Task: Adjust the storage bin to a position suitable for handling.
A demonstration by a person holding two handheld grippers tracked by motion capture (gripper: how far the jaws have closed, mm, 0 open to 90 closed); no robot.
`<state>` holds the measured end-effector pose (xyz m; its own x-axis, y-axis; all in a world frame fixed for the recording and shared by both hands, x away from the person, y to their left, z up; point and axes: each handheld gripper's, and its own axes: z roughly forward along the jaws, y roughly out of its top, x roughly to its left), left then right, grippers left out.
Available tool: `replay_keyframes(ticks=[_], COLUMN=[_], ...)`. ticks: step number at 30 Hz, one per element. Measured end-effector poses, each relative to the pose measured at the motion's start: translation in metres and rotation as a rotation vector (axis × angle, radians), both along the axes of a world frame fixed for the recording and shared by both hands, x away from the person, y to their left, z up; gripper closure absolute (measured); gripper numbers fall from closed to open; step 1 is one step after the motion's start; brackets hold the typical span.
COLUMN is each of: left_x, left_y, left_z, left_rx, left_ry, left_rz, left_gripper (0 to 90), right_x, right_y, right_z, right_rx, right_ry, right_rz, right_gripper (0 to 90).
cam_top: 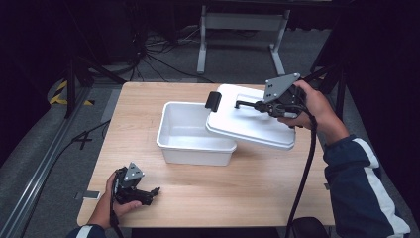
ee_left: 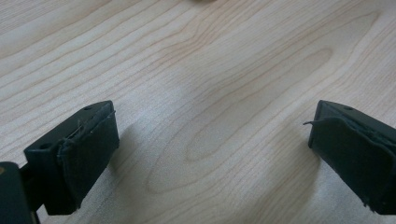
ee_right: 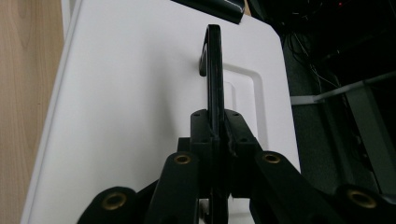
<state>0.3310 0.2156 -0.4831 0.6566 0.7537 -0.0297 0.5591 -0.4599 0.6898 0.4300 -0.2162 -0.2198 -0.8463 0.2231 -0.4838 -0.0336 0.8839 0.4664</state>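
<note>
- Right tongs [cam_top: 257, 105] pinch the black handle [ee_right: 213, 70] of the white lid [cam_top: 250, 124], tilted over the white tub [cam_top: 193, 134], hiding its 3 o'clock rim.
- Left tongs [cam_top: 148, 194] spread, at 7 o'clock on the wooden desk [cam_top: 247, 188].
- Dark room; cables on the floor [cam_top: 163, 64].

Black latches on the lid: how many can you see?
1: a black latch on the lid's far-left edge, above the bin. Another could be hidden behind the right gripper.
</note>
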Motion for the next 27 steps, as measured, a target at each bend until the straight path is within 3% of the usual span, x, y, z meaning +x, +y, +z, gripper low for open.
replay_keyframes(ticks=[2,7,27], left_x=[0.002,0.002,0.002], left_y=[0.001,-0.001,-0.001], left_z=[0.001,0.0,0.0], left_rx=[0.022,0.002,0.011], left_ry=[-0.014,-0.005,0.001], left_rz=[-0.013,0.003,-0.003], left_gripper=[1.7,0.9,0.6], right_x=[-0.002,-0.003,-0.009], right_y=[-0.005,-0.018,-0.077], right_z=[0.0,0.0,-0.009], right_rx=[0.003,0.008,0.08], right_ry=[0.001,-0.004,0.011], right_rz=[-0.014,-0.024,-0.121], right_gripper=[83.8,83.7,83.8])
